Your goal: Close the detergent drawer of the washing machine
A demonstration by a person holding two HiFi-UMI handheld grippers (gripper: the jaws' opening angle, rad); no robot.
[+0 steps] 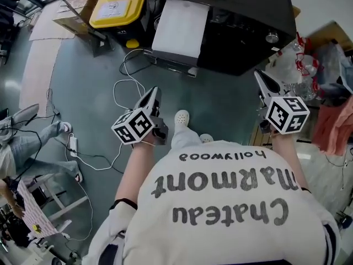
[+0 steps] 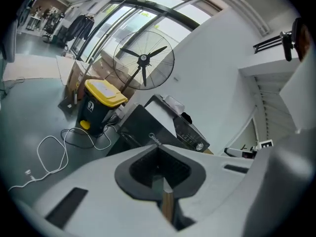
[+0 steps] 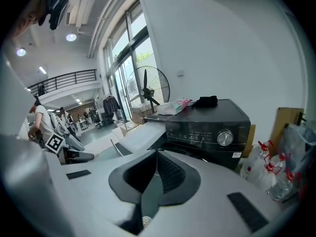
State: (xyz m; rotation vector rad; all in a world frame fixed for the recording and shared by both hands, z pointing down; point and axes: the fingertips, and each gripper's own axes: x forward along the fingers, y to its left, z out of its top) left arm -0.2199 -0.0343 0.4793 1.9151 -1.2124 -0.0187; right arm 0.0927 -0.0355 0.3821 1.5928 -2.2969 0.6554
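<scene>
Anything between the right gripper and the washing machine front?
Nothing visible. The right gripper is short of the washing machine with only air between; bottles stand off to its right. Can't make out the drawer itself.

Big open test hall or workshop, not a home: tall glass wall (image 3: 123, 53), mezzanine railing (image 3: 69, 77), floor fan (image 2: 143, 59), cardboard boxes (image 1: 70, 20), loose cables (image 1: 128, 80) round a washing machine (image 3: 210, 125).
</scene>
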